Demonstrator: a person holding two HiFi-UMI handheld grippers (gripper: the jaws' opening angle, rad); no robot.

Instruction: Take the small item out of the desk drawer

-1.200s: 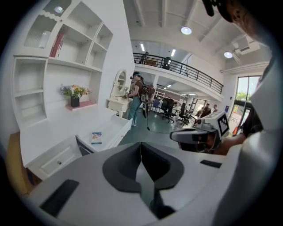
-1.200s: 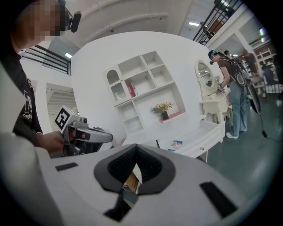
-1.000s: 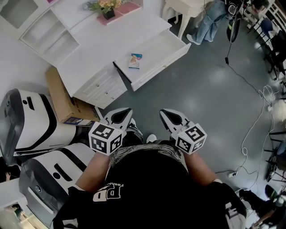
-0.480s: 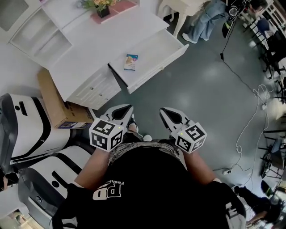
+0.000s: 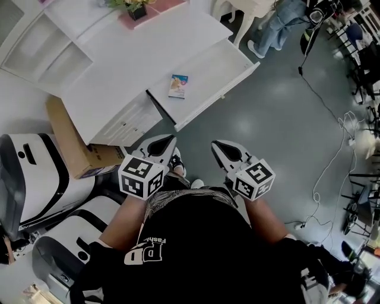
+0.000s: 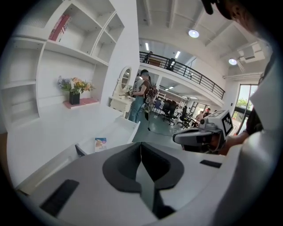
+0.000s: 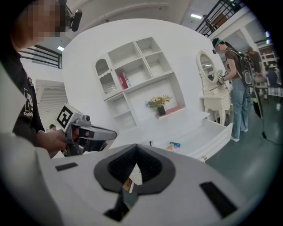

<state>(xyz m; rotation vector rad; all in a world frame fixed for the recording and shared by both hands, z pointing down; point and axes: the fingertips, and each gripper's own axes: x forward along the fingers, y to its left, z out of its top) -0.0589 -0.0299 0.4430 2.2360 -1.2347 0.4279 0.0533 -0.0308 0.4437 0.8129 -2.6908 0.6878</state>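
Observation:
The small item (image 5: pixel 178 85), a flat blue and cream packet, lies in the open white drawer (image 5: pixel 221 94) of the white desk (image 5: pixel 136 53). It also shows in the left gripper view as the packet (image 6: pixel 100 143) and in the right gripper view as the packet (image 7: pixel 173 145). My left gripper (image 5: pixel 168 141) and right gripper (image 5: pixel 215 144) are side by side close to my body, over the grey floor and well short of the drawer. Both are shut with nothing in them: left gripper (image 6: pixel 141 145), right gripper (image 7: pixel 135 148).
A cardboard box (image 5: pixel 70 139) leans against the desk's left end, with white and black machines (image 5: pixel 35 178) beside it. A flower pot (image 5: pixel 138 9) stands at the desk's back. A person (image 5: pixel 279 24) stands past the drawer. Cables (image 5: pixel 332 172) run over the floor at the right.
Both grippers stay shut in front of my body. The view has swung a little, so the desk and drawer sit slightly differently in the frame.

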